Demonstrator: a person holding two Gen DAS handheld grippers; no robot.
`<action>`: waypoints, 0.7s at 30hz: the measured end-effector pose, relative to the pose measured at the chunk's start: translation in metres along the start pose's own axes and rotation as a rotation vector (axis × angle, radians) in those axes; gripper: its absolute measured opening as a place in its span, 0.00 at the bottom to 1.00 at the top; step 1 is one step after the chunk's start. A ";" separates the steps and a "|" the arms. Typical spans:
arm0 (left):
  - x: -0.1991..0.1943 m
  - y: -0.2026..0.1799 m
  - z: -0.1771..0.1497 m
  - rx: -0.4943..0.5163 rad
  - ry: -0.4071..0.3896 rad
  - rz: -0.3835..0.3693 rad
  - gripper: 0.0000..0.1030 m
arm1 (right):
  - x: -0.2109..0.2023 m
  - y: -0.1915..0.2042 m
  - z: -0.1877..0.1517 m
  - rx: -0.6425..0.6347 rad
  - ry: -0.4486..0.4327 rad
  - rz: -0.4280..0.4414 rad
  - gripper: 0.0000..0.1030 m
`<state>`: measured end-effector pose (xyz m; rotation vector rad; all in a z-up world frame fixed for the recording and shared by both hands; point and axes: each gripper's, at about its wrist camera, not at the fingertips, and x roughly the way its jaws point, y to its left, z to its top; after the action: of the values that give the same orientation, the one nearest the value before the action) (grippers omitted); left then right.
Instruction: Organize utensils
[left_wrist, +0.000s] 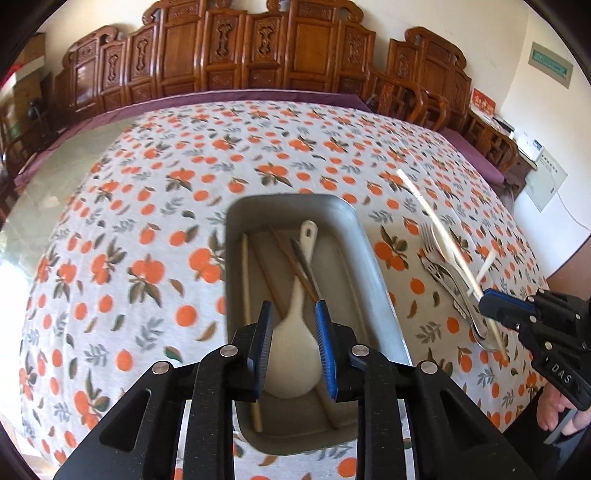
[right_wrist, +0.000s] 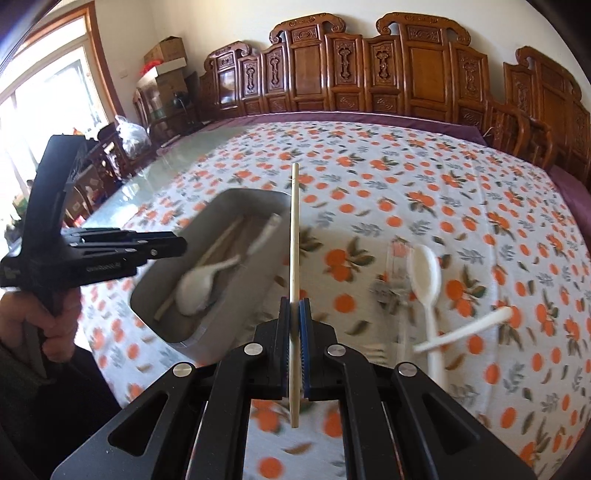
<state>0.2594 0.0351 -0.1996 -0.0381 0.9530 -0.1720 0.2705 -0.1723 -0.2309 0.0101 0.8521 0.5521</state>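
We read the job as a little past halfway. Starting at the left of the left wrist view, the patterned tablecloth (left_wrist: 122, 229) is bare of utensils. In the centre sits the grey tray (left_wrist: 373, 258), and it already holds a pale chopstick (left_wrist: 246, 295) along its left side, a few brown chopsticks (left_wrist: 286, 254) crossing the middle, and a white rice spoon (left_wrist: 295, 332) with its handle pointing toward the top of the frame. Our left gripper (left_wrist: 294, 325) hangs over that spoon at lower centre with its jaws apart; the blue pads stand either side of the bowl without pressing it, so we judge the spoon as delivered.

Moving right, what remains lies on the cloth: metal forks (left_wrist: 436, 258) and a white plastic spoon (left_wrist: 441, 242), heaped just beside each other at right of centre. In the right wrist view this pile shows at centre right, with a second white spoon (right_wrist: 465, 332) lying across the first one's handle (right_wrist: 430, 325); motion blur hides the exact count.

At the far right of the left wrist view, our right gripper (right_wrist: 294, 325) is clamped on a light chopstick (right_wrist: 294, 258), held up off the cloth, to the right of the tray. That piece has yet to go in, then the forks and spoons.
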 end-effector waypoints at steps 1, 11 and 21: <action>-0.002 0.003 0.001 -0.001 -0.006 0.006 0.21 | 0.002 0.004 0.003 0.003 0.001 0.008 0.06; -0.017 0.027 0.004 -0.034 -0.052 0.027 0.23 | 0.036 0.039 0.026 0.043 0.031 0.075 0.06; -0.025 0.041 0.008 -0.067 -0.090 0.069 0.65 | 0.067 0.055 0.036 0.077 0.056 0.100 0.06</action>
<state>0.2570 0.0796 -0.1798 -0.0745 0.8691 -0.0742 0.3068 -0.0862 -0.2424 0.1080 0.9308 0.6150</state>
